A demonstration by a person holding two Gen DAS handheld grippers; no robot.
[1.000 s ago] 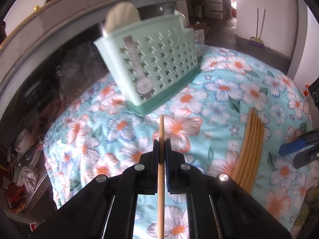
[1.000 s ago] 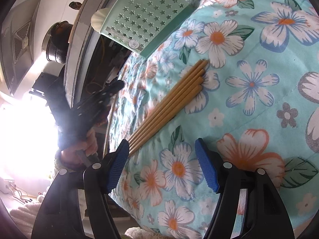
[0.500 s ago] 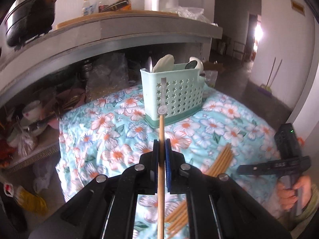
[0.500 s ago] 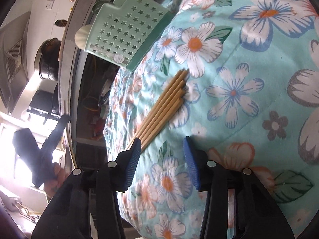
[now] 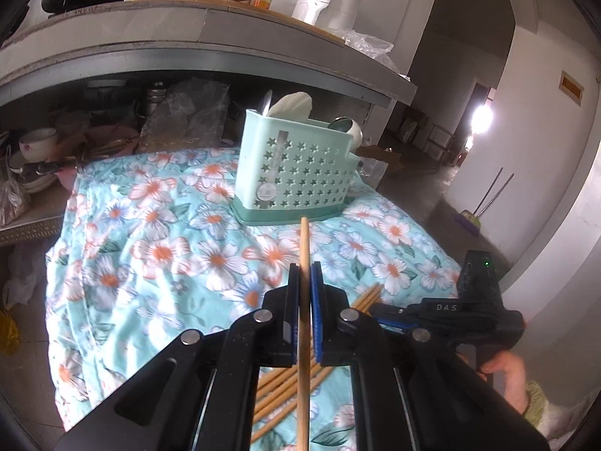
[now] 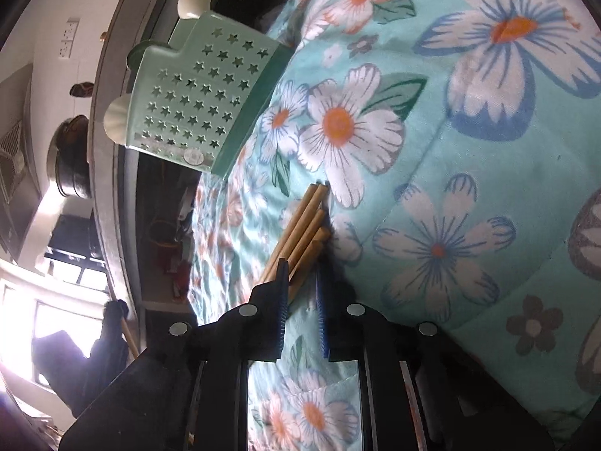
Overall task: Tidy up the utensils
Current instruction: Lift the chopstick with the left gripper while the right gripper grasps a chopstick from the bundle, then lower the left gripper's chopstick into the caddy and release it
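Observation:
A mint green star-holed utensil holder (image 5: 296, 173) stands upright at the far side of the flowered cloth (image 5: 157, 248), with spoons sticking out of its top. My left gripper (image 5: 305, 274) is shut on one wooden chopstick (image 5: 304, 338), whose tip points at the holder's base. Several more chopsticks (image 6: 304, 225) lie bundled on the cloth. My right gripper (image 6: 302, 274) is over their near ends. Its jaws are closing with chopstick ends between them, and a gap still shows beside the right pad. In the left wrist view the right gripper (image 5: 394, 317) reaches the pile from the right.
A grey counter (image 5: 210, 37) overhangs behind the table and carries bottles, a dark pot and a white appliance (image 5: 330, 0). Bowls and bags crowd the shelf (image 5: 41, 150) under it at the left. The cloth drops off at the table's left and right edges. A person's hand (image 5: 503, 372) holds the right gripper.
The left gripper rolled upright and drew back from the holder, still holding its chopstick. The right gripper moved onto the near ends of the pile and its jaws narrowed from wide to nearly closed.

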